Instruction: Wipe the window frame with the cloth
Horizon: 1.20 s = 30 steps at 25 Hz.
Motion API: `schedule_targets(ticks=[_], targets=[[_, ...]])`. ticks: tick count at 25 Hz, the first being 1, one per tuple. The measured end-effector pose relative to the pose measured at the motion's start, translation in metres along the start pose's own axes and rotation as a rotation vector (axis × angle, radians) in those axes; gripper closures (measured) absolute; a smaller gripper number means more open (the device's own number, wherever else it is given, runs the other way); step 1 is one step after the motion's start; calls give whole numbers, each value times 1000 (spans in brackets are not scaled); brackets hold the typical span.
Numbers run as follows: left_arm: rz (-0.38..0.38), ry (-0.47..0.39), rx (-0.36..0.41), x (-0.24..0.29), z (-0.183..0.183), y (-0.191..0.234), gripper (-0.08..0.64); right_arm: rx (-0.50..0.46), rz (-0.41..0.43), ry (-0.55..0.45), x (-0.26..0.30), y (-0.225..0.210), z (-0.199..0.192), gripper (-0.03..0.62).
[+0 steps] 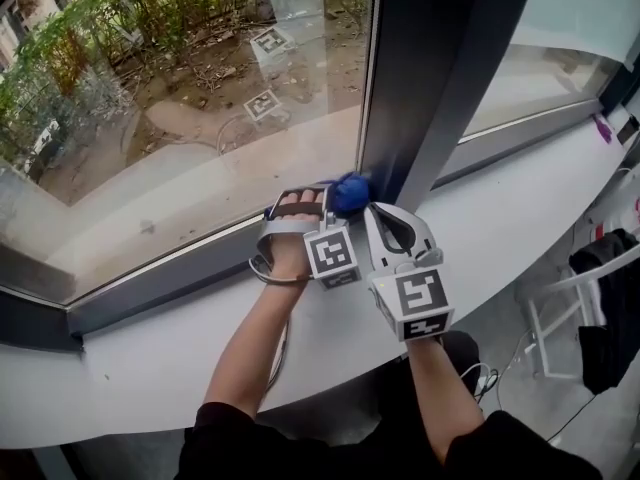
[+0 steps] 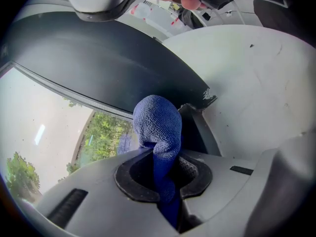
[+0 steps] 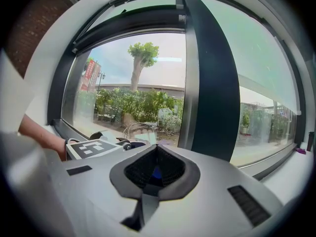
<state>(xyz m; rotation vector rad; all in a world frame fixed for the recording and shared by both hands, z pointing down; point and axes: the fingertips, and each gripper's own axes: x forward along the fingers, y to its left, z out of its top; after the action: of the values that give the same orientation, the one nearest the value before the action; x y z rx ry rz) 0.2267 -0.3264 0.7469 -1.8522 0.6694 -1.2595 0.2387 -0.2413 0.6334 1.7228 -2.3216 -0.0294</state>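
Pinching a bunched blue cloth (image 2: 157, 127), left gripper (image 1: 322, 200) is pressing it against the foot of the dark window frame (image 1: 430, 68), right gripper (image 1: 392, 218) is hovering just beside the frame, jaws together, empty.

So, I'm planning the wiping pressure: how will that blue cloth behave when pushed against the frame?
Likely floppy: the blue cloth folds over above the jaws of the left gripper. Its knobbly weave probably grips rather than slips. Seems light, bunched into a small wad.
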Motion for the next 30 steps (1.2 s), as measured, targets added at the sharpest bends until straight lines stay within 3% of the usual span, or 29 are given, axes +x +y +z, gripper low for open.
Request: schedule_targets(ticks=[18,30], targets=[[4,68,-41,-32,-59,-9,509,5,93,-5,13,50,-4,586],[11,114,-72,-58,-110,-16,509,-82,135,-52,36,100,10,586]])
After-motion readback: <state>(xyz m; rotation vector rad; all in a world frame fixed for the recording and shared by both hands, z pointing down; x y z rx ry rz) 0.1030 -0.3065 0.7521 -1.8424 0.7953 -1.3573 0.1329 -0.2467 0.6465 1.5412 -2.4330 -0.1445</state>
